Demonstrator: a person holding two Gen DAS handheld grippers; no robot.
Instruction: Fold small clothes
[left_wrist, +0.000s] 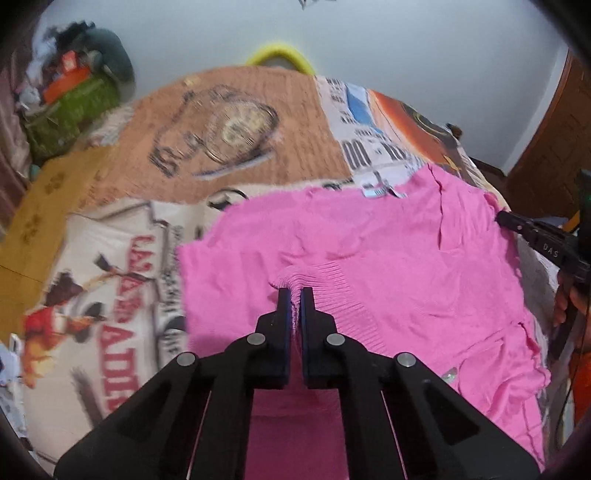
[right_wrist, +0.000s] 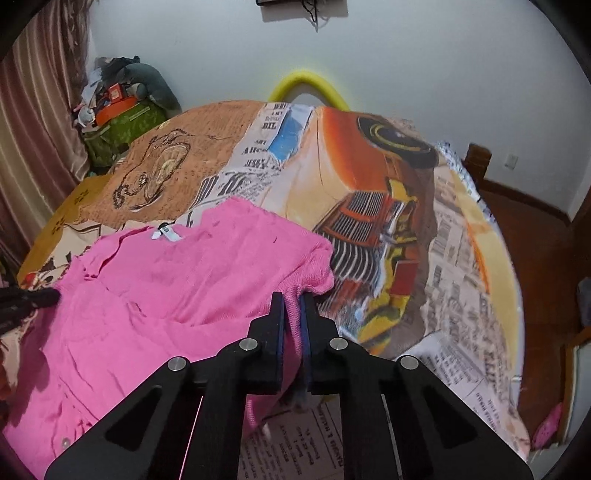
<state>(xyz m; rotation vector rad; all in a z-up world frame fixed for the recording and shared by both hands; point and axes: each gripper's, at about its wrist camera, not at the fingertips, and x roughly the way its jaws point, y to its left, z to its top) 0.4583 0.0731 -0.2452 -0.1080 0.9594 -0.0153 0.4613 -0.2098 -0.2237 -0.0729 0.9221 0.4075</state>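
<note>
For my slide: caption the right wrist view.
Right tongs pinch the pink sweater on the printed bedspread.

The pink sweater (left_wrist: 369, 240) is soft matt knit, ribbed at its hem. Beneath it, the bedspread (right_wrist: 369, 206) is smooth printed cloth. Each gripper (left_wrist: 295, 295) is matt black plastic with shiny metal pins. Beyond the bed, the floor (right_wrist: 535, 236) is glossy wood.

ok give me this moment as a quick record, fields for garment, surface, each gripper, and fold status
garment: pink knit top, spread mostly flat, white neck label showing
surface: bed with printed cover
left gripper: shut on the ribbed edge of the pink knit top
right gripper: shut on a bunched edge of the pink knit top
fold status: both edges pinched, no fold laid over yet
</note>
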